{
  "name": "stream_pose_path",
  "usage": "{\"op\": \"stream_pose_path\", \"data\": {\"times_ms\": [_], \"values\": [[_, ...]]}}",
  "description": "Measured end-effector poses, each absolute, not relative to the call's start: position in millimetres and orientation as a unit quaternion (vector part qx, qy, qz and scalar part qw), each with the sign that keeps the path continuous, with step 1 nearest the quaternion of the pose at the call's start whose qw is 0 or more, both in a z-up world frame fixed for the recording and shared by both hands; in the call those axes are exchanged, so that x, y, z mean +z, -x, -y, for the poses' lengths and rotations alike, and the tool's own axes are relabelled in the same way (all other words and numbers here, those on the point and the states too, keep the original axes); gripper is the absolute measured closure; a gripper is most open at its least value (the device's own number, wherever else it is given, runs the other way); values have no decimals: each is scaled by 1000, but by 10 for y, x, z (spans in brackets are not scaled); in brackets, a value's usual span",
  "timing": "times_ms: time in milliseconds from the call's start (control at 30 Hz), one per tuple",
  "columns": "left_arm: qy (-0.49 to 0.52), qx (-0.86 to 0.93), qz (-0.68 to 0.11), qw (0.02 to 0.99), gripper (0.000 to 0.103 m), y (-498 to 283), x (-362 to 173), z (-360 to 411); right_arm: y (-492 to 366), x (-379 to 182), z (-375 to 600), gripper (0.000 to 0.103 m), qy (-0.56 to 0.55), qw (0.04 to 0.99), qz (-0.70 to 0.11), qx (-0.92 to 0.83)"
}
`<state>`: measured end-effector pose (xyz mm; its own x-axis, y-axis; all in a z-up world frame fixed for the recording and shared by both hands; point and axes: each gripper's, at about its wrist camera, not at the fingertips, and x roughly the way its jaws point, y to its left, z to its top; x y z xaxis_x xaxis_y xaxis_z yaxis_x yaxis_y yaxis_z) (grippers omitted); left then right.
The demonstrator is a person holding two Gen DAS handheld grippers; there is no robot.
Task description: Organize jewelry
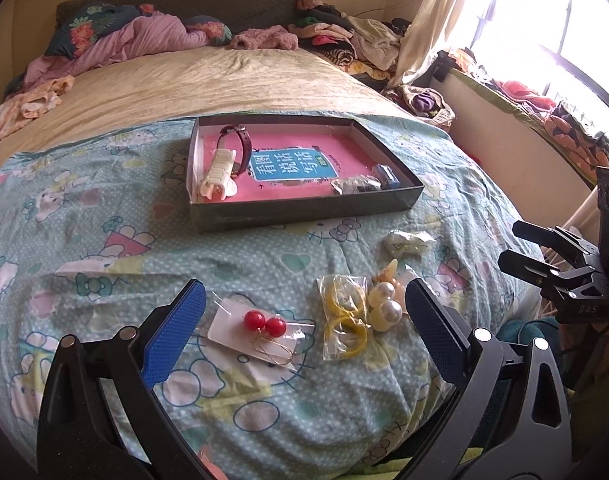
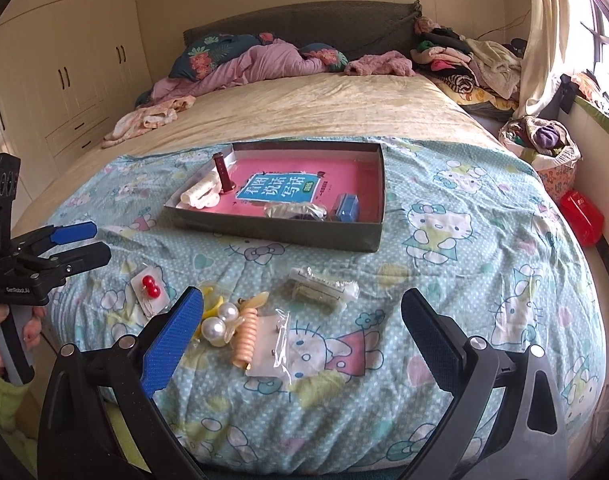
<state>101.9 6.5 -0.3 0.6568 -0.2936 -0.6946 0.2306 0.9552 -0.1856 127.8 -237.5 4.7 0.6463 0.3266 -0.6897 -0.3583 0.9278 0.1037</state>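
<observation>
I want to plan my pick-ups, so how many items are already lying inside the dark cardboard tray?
4, maybe more hidden: a dark-strapped wristwatch and cream ribbed hair clip at its left end, a clear plastic packet and small blue box at its right end.

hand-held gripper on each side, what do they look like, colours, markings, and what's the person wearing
Both are black plastic frames with silver round bolts. The left hand-held gripper has blue textured pads on its fingers; so does the right hand-held gripper. Seen from the right wrist view, the left one carries small white lettering on its body and a grey handle. The person's sleeve is light green.
</observation>
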Motion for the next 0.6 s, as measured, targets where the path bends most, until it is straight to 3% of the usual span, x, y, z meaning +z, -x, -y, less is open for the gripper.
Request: {"op": "stream_pose_path", "data": {"times_ms": [500,600], "values": [[27,-166,-419,892,10,-907,-245,130,-1163,-256,2374,4,46,892,-412,180],[29,-174,-426,887,15,-896,-307,167,-1169,-313,2341,4,53,888,-421,180]]}}
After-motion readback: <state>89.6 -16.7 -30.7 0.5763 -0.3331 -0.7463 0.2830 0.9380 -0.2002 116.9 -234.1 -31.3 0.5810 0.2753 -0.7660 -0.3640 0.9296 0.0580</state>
